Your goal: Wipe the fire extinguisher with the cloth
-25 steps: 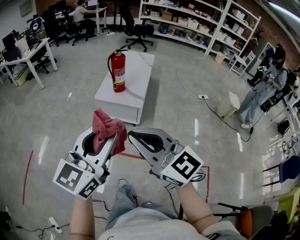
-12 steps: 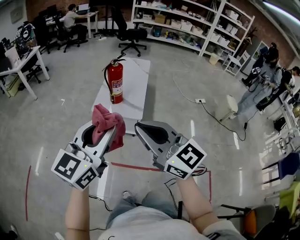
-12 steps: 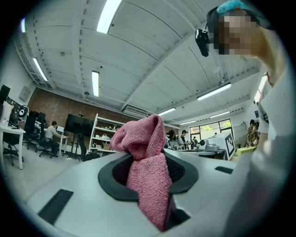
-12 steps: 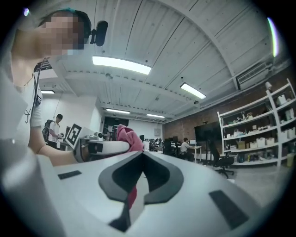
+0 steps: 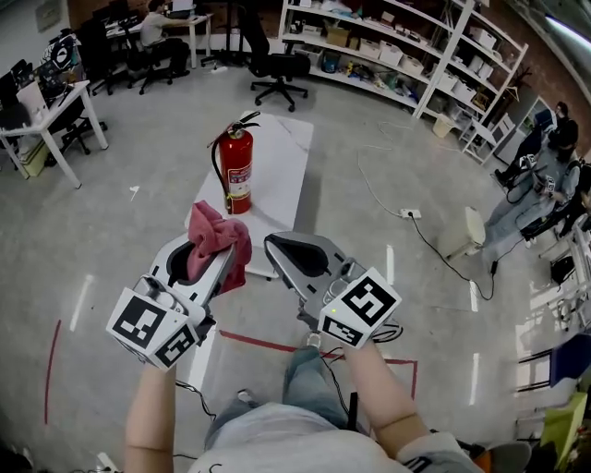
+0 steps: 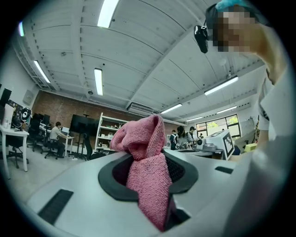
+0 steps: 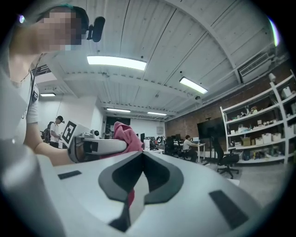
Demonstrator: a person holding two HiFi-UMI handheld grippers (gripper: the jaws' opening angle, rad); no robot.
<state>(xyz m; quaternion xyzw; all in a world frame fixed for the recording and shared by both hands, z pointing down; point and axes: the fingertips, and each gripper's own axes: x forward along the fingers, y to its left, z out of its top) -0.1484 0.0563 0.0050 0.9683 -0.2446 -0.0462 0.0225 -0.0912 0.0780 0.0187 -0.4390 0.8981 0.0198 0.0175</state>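
A red fire extinguisher point(image 5: 237, 171) with a black hose stands upright on a low white table point(image 5: 282, 162) ahead of me. My left gripper point(image 5: 205, 249) is shut on a pink cloth point(image 5: 218, 242), which bunches up above the jaws and hangs down between them; in the left gripper view the pink cloth point(image 6: 147, 171) fills the jaw gap. Beside it my right gripper point(image 5: 275, 246) is shut with nothing in it, jaw tips meeting in the right gripper view point(image 7: 140, 155). Both grippers are held at waist height, short of the table.
Desks with seated people point(image 5: 164, 23) are at the back left, an office chair point(image 5: 274, 66) and long shelving point(image 5: 397, 46) at the back. A power strip and cable point(image 5: 408, 214) lie on the floor to the right, where other people point(image 5: 543, 175) stand. Red floor tape point(image 5: 268, 344) runs below the grippers.
The view has shifted as I move closer to the table; the extinguisher sits a little nearer and more central. Both grippers keep their pose, the left still holding the cloth.
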